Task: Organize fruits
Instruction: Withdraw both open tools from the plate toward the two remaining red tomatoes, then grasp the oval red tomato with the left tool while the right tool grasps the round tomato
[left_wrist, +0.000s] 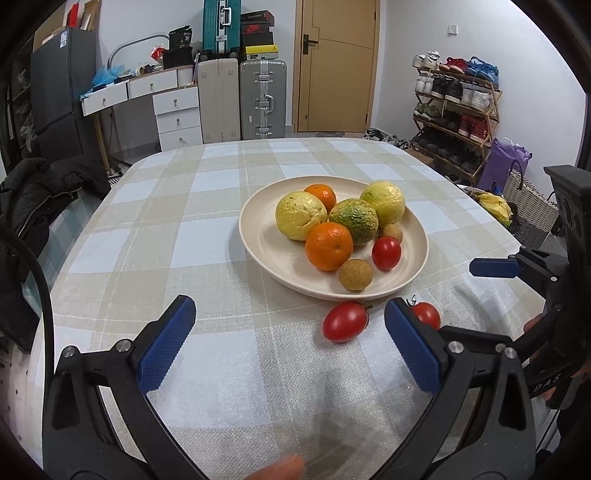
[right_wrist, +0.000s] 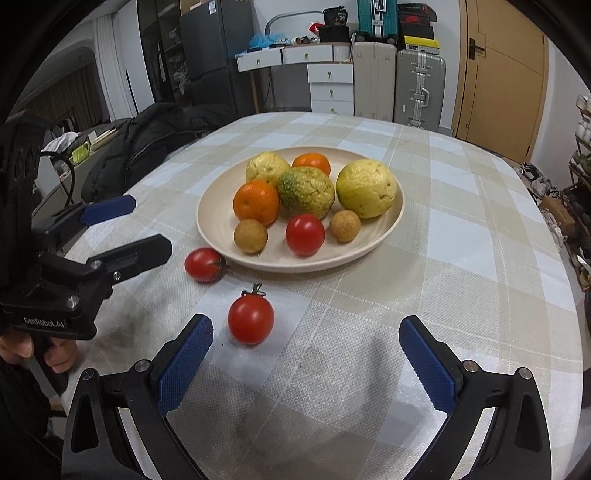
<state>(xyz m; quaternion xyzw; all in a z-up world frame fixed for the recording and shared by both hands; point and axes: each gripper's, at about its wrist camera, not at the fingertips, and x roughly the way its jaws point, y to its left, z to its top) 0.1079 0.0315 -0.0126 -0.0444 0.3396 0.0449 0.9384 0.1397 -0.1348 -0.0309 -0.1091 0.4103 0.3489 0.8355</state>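
Checked cloth covers the worktop (right_wrist: 461, 258), suitcases and a door up in the background, and the plate (right_wrist: 391, 221) sits mid-frame already loaded: three yellow-green fruits, two oranges, two small brown fruits and one tomato. Two tomatoes are left on the cloth! One (right_wrist: 205, 264) lies just beside the plate's near rim, lower left of it; the other (right_wrist: 251, 319) sits nearer the camera in the right wrist view, between the plate and the right tool (right_wrist: 306, 360). That tool is spread wide and empty, the tomato just ahead of its left pad. Left tool (left_wrist: 290, 341) is also wide apart, holding nothing. Nearly done, by my reading: two tomatoes to go.
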